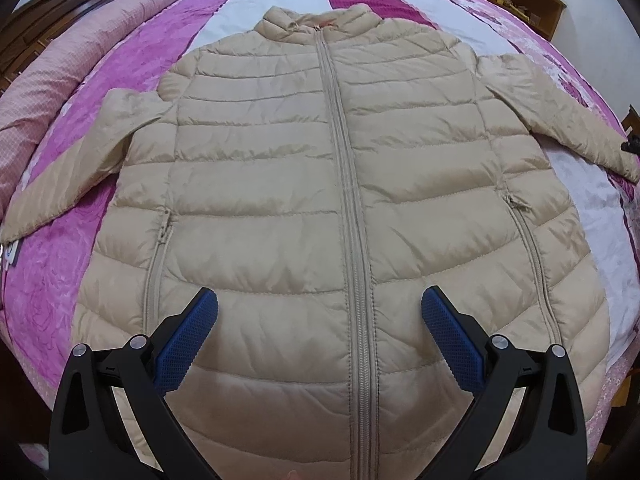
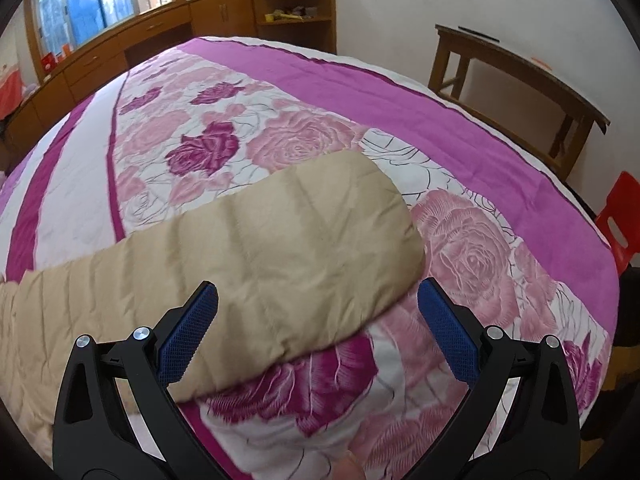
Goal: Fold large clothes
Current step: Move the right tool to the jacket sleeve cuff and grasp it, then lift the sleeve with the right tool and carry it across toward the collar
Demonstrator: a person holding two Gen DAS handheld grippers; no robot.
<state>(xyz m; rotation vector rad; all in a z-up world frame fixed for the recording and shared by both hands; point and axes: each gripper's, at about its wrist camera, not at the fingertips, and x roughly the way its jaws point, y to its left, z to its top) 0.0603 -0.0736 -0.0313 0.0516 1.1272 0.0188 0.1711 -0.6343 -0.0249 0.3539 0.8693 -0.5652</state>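
A beige quilted puffer jacket lies flat on the bed, front up, zipped, collar at the far end and both sleeves spread sideways. My left gripper hovers open above the jacket's lower hem, its blue pads on either side of the central zip. In the right wrist view the jacket's right sleeve stretches across the floral bedspread, cuff end to the right. My right gripper is open just above the cuff end, with nothing between its fingers.
A rolled pink quilt lies along the bed's left side. Wooden cabinets run under a window beyond the bed. A wooden side table and a red plastic stool stand to the right of the bed.
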